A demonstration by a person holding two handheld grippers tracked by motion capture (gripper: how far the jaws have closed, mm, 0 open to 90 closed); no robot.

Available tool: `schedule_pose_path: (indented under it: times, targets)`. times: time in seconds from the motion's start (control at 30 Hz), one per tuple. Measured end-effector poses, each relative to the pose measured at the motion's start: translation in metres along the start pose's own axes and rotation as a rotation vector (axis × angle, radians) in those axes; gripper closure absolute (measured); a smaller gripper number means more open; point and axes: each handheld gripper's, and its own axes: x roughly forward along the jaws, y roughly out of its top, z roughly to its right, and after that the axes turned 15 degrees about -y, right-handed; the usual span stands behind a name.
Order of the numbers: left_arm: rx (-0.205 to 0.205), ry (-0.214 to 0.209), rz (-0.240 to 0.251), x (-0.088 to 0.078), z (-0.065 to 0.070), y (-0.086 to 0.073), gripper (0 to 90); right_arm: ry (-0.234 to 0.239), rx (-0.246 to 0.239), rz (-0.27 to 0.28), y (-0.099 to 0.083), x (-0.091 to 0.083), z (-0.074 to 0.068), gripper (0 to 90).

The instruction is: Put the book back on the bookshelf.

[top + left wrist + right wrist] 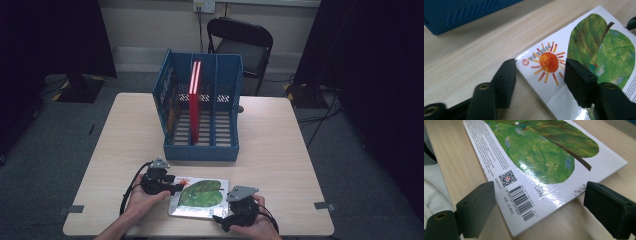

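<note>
A glossy picture book [200,197] with a green leaf and an orange sun on its cover lies flat near the table's front edge. My left gripper [175,189] is at the book's left end. In the left gripper view it [540,72] is open: one jaw rests on the table beside the book [596,50], the other over the cover by the sun. My right gripper [222,217] is at the book's front right corner. In the right gripper view it [539,202] is open wide, its jaws either side of the barcode corner of the book [536,152].
A blue three-slot file rack [202,150] stands mid-table behind the book, with a red book [194,100] upright in its middle slot. Bare tabletop [280,150] lies left and right of the rack. A black chair [240,45] stands beyond the table.
</note>
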Motion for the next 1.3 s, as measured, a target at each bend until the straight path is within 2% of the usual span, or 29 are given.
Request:
schedule_pose_path:
  times: [0.13, 0.23, 0.33, 0.37, 0.4, 0.43, 0.47, 0.57, 0.67, 0.87, 1.3]
  targets:
    - [-0.01, 0.011, 0.014, -0.001, -0.002, 0.0, 35.7, 0.014, 0.006, -0.007, 0.005, 0.005, 0.002, 9.5]
    - [-0.012, -0.002, 0.018, 0.001, -0.002, 0.0, 27.9, 0.012, 0.015, 0.001, 0.004, 0.006, 0.001, 9.6]
    - [-0.01, -0.002, 0.023, 0.001, -0.002, 0.0, 25.6, 0.011, 0.019, -0.002, 0.003, 0.006, 0.001, 9.6]
    - [-0.019, -0.009, 0.027, 0.001, -0.002, 0.0, 25.6, 0.011, 0.021, -0.001, 0.002, 0.006, 0.001, 9.6]
    - [-0.047, -0.049, 0.044, 0.001, -0.004, -0.001, 25.4, 0.009, 0.027, 0.001, 0.001, 0.006, 0.001, 9.5]
    - [-0.058, -0.059, 0.046, 0.0, -0.005, 0.0, 24.1, 0.009, 0.028, 0.001, 0.001, 0.006, 0.001, 9.5]
    - [-0.056, -0.052, 0.054, 0.0, -0.006, -0.001, 25.6, 0.009, 0.031, 0.001, 0.001, 0.006, 0.001, 9.5]
    - [-0.084, -0.07, 0.067, -0.003, -0.009, -0.001, 30.6, 0.01, 0.036, 0.003, 0.0, 0.006, 0.001, 9.6]
    - [-0.115, -0.1, 0.086, -0.006, -0.013, -0.002, 32.2, 0.009, 0.037, 0.003, 0.0, 0.006, 0.0, 9.5]
    - [-0.145, -0.118, 0.107, -0.009, -0.013, -0.002, 32.5, 0.006, 0.038, 0.005, 0.0, 0.006, 0.0, 9.3]
    - [-0.17, -0.161, 0.148, -0.016, -0.015, 0.001, 34.0, 0.004, 0.003, -0.003, -0.001, 0.004, -0.002, 8.6]
